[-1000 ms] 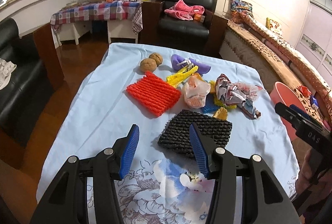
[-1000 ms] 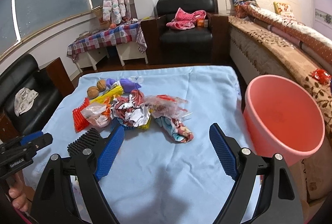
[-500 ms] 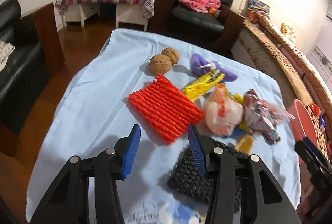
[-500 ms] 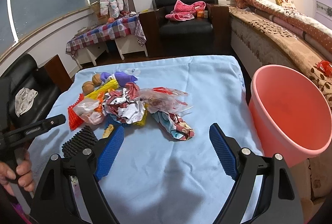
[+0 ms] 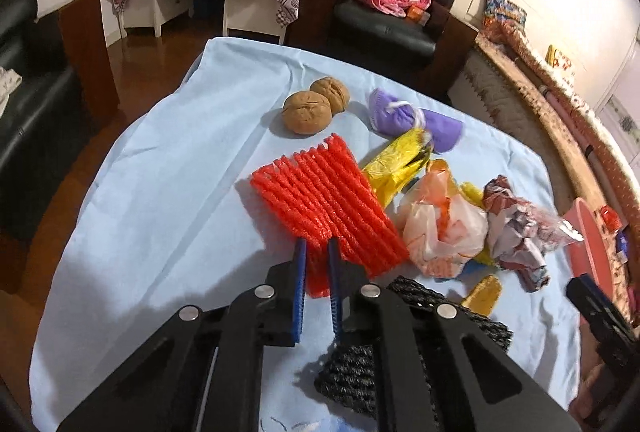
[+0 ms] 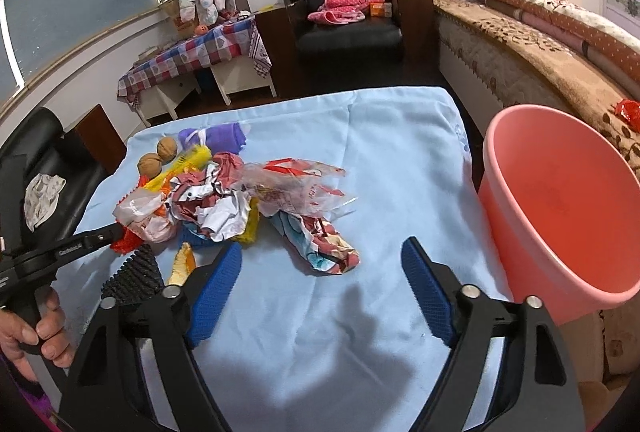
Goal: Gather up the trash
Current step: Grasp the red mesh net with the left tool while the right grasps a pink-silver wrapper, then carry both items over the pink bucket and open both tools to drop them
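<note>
Fingers (image 5: 299, 272) of the left gripper (image 5: 316, 264) are seen closing on the near edge of the red foam net (image 5: 328, 191) in the left wrist view, with a strip of the net pinched between the blue pads. The net lies flat on the blue tablecloth (image 5: 168, 191), just beside the yellow wrapper (image 5: 394, 163) and the crumpled plastic bag (image 5: 444, 228), with the black foam net (image 5: 420, 320) partly under the gripper. The red net is judged to be very light, soft and springy; it should be taken at an edge, as is being done, though a thin pinch may let it slip or stretch. No readable writing is made out in this view.

In the right wrist view, the right gripper (image 6: 320, 288) is held wide apart over bare cloth, its jaws just beginning to close with nothing between them. The pink bucket (image 6: 560, 216) stands at the table's right edge, well apart from the trash pile. Small lettering is seen on the left gripper's arm but cannot be read; the printed wrapper (image 6: 324, 240) carries pictures, no legible brand.
</note>
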Demonstrator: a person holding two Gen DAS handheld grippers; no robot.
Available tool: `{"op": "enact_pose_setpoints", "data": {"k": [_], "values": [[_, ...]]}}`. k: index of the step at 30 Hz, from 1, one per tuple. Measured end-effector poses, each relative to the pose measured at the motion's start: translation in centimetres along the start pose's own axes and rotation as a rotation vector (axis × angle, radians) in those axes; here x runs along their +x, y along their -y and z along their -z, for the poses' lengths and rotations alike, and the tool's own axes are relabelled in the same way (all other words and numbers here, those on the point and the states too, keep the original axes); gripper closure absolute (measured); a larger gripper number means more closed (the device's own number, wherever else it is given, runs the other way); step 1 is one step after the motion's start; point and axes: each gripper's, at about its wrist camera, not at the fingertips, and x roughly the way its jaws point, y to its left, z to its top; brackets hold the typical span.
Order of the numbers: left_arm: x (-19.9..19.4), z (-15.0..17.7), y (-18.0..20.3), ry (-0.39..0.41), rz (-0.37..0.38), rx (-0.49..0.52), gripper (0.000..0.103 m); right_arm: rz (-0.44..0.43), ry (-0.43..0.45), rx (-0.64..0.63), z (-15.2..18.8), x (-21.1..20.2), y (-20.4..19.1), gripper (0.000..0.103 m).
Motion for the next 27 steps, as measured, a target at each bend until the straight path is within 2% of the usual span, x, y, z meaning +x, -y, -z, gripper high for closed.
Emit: {"op": "enact_pose_setpoints", "data": {"k": [9,12,15,17,19,23,27], "values": [[-3.9,1.0,0.0,0.061,0.045,0.021,0.094,-0.002,-0.051,-0.065,-0.8,2.4,0.0,0.03],[-5.2,1.0,0.3,0.072,0.064,0.024,0.094,-0.01,-0.089,-0.073,-1.0,3.6,0.3,0.037],[-6.1,0.9,1.0,0.087,0.073,0.043,0.094,-0.021,-0.131,-0.07,-0.8,4.4,0.4,0.05],[-6.8,0.8,1.5,0.096,0.079,0.054,0.094,-0.043,-0.156,-0.056,-0.4,4.6,0.6,0.066],[-7.5,0.7,2.0,0.106,0.086,0.062,0.094,-0.049,-0.152,-0.058,-0.2,4.3,0.6,0.07],[-8.8,0.5,2.7,0.126,0.1,0.07,0.094,-0.085,-0.149,-0.047,0.3,2.7,0.9,0.09],[-10.3,0.4,3.7,0.158,0.124,0.092,0.094,-0.117,-0.128,-0.028,0.6,0.4,1.3,0.093]]}}
